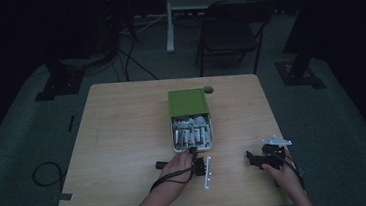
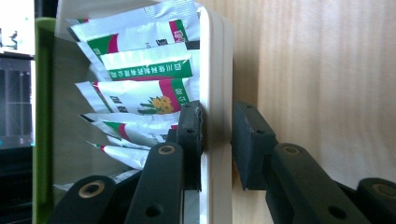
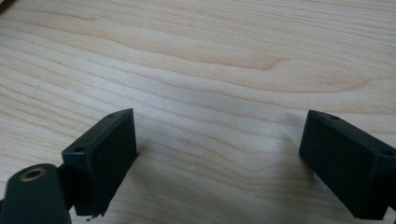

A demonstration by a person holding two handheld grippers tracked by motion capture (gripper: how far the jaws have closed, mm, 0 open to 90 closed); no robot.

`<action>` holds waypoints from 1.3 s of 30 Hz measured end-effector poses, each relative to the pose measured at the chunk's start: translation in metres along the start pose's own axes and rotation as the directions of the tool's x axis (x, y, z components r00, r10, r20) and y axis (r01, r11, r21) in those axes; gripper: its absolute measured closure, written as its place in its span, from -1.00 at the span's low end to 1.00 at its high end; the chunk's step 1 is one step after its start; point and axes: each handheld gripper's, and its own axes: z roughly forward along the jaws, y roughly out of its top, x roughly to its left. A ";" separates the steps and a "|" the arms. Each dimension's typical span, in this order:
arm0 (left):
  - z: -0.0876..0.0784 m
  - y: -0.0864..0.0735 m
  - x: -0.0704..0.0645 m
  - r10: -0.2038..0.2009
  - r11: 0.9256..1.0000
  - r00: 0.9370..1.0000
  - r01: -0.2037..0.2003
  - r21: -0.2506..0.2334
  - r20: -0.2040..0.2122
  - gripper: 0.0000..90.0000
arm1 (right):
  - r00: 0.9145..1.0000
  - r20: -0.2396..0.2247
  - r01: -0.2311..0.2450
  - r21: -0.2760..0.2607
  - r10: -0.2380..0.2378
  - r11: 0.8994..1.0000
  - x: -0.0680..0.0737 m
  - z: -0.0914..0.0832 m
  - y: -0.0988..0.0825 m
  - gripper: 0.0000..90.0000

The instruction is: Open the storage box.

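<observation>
A white box [image 1: 173,134] with a green lid [image 1: 188,102] standing open behind it sits in the middle of the wooden table [image 1: 123,133]. It is packed with white, green and red sachets [image 2: 140,70]. My left gripper [image 1: 194,154] is at the box's near edge. In the left gripper view its jaws [image 2: 217,140] straddle the white wall [image 2: 215,70], one pad inside and one outside, pressed on it. My right gripper [image 1: 251,158] rests low on the table at the right, open, with bare wood between its jaws [image 3: 219,154].
A small round hole [image 1: 208,89] lies in the table beside the lid. A folding chair [image 1: 229,28] and a white stand [image 1: 168,19] are behind the table. Cables [image 1: 46,172] lie on the floor at the left.
</observation>
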 end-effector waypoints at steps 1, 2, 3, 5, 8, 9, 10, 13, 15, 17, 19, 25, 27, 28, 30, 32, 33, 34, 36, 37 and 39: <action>-0.001 0.000 -0.002 -0.001 1.000 1.000 0.001 -0.002 0.002 0.65 | 1.000 0.000 0.000 0.000 0.000 1.000 0.000 0.000 0.000 -0.77; -0.002 0.000 -0.003 0.004 1.000 1.000 -0.004 0.002 0.001 0.66 | 1.000 0.000 0.000 0.000 0.000 1.000 0.000 0.000 0.000 -0.77; -0.003 0.000 -0.004 -0.002 1.000 1.000 0.002 -0.001 0.003 0.65 | 1.000 0.000 0.000 0.000 0.000 1.000 0.000 0.000 0.000 -0.77; -0.004 0.000 -0.004 -0.002 1.000 1.000 0.002 -0.003 0.005 0.65 | 1.000 0.000 0.000 0.000 0.000 1.000 0.000 0.000 0.000 -0.77; -0.008 0.002 -0.007 0.005 1.000 1.000 -0.005 0.004 0.008 0.65 | 1.000 0.000 0.000 0.000 0.000 1.000 0.000 0.000 0.000 -0.77; -0.008 0.002 -0.007 0.005 1.000 1.000 -0.005 0.004 0.008 0.65 | 1.000 0.000 0.000 0.000 0.000 1.000 0.000 0.000 0.000 -0.77; -0.009 0.001 -0.008 0.010 1.000 1.000 -0.010 0.000 0.003 0.65 | 1.000 0.000 0.000 0.000 0.000 1.000 0.000 0.000 0.000 -0.77; -0.013 0.001 -0.010 0.021 1.000 1.000 -0.021 0.007 0.004 0.65 | 1.000 0.000 0.001 0.000 -0.001 1.000 0.000 0.000 0.000 -0.77; -0.015 0.001 -0.011 0.021 1.000 1.000 -0.021 0.004 0.006 0.65 | 1.000 0.000 0.000 0.000 0.000 1.000 0.000 0.000 0.000 -0.77; -0.016 0.001 -0.012 0.019 1.000 1.000 -0.019 0.003 0.005 0.65 | 1.000 0.000 0.000 0.000 0.000 1.000 0.000 0.000 0.000 -0.77; -0.018 0.001 -0.013 0.012 1.000 1.000 -0.012 -0.005 0.008 0.65 | 1.000 0.000 0.000 0.000 0.000 1.000 0.000 0.000 0.000 -0.77; -0.022 0.002 -0.014 0.023 1.000 1.000 -0.023 0.002 0.018 0.65 | 1.000 0.000 0.001 0.000 -0.001 1.000 0.000 0.000 0.000 -0.77; -0.023 0.001 -0.015 0.030 1.000 0.999 -0.030 -0.006 0.011 0.65 | 1.000 0.000 0.001 0.000 -0.001 1.000 0.000 0.000 0.000 -0.77; -0.023 0.002 -0.015 0.033 0.999 0.999 -0.033 -0.001 0.013 0.65 | 1.000 0.000 0.000 0.000 0.000 1.000 0.000 0.000 0.000 -0.77; -0.024 0.002 -0.015 0.030 1.000 0.999 -0.030 0.000 0.018 0.65 | 1.000 0.000 0.001 0.000 -0.001 1.000 0.000 0.000 0.000 -0.77; -0.025 0.002 -0.015 0.033 0.999 0.999 -0.033 -0.001 0.019 0.65 | 1.000 0.000 0.001 0.000 -0.001 1.000 0.000 0.000 0.000 -0.77; -0.025 0.001 -0.015 0.029 1.000 0.999 -0.028 -0.004 0.023 0.65 | 1.000 0.000 0.001 0.000 -0.001 1.000 0.000 0.000 0.000 -0.77; -0.025 0.001 -0.015 0.029 1.000 0.999 -0.028 -0.004 0.023 0.65 | 1.000 0.000 0.001 0.000 -0.001 1.000 0.000 0.000 0.000 -0.77; -0.025 0.001 -0.014 0.024 1.000 0.999 -0.024 -0.005 0.029 0.65 | 1.000 0.000 0.000 0.000 0.000 1.000 0.000 0.000 0.000 -0.77; -0.025 0.001 -0.014 0.019 1.000 0.999 -0.018 -0.011 0.032 0.65 | 1.000 0.000 0.000 0.000 0.000 1.000 0.000 0.000 0.000 -0.77; -0.026 0.000 -0.014 0.019 1.000 0.999 -0.018 -0.023 0.035 0.65 | 1.000 0.000 0.001 0.000 -0.001 1.000 0.000 0.000 0.000 -0.77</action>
